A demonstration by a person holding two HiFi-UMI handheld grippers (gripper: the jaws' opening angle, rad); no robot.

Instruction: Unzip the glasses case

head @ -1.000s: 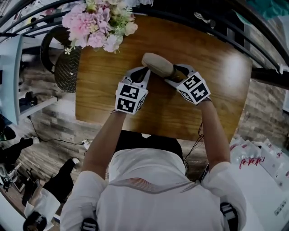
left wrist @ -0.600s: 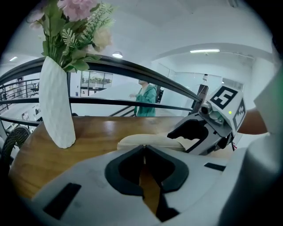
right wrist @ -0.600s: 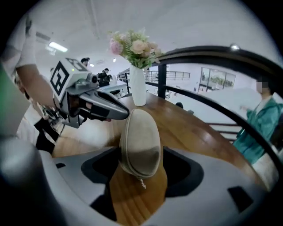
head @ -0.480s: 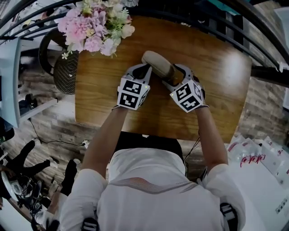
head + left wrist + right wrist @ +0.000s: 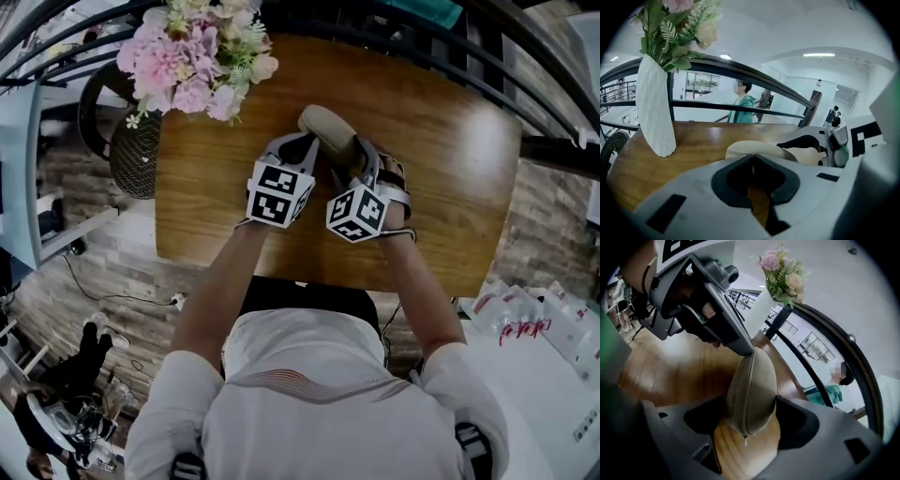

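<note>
- On the wooden table (image 5: 441, 187), near its far edge and about midway across, lies the case (image 5: 328, 131), a tan, rounded pouch with its long axis running away from the person.
- Its zip (image 5: 746, 380) runs as a closed seam along the upturned edge, so nothing of what is inside can be seen.
- At the near end a small metal pull (image 5: 745, 440) hangs just clear of the wood.
- The right gripper (image 5: 367, 169) has the near end of the case between its jaws; both dark pads press against the fabric sides, so it is clamped on the case.
- The left gripper (image 5: 752, 158) comes in from the left with its jaws brought together, tips meeting and only a sliver of table showing below them.
- In the right gripper view those joined tips touch the far end of the case at the seam; whether they pinch any fabric there I cannot tell.
- At the far left corner of the table stands a white textured vase (image 5: 654, 112), upright and well apart from the case.
- It holds a bunch of pink and cream flowers (image 5: 192, 56) with green leaves.
- Beyond the table runs a dark curved railing (image 5: 740, 70), and behind it stands a person (image 5: 743, 110) in a teal top.
</note>
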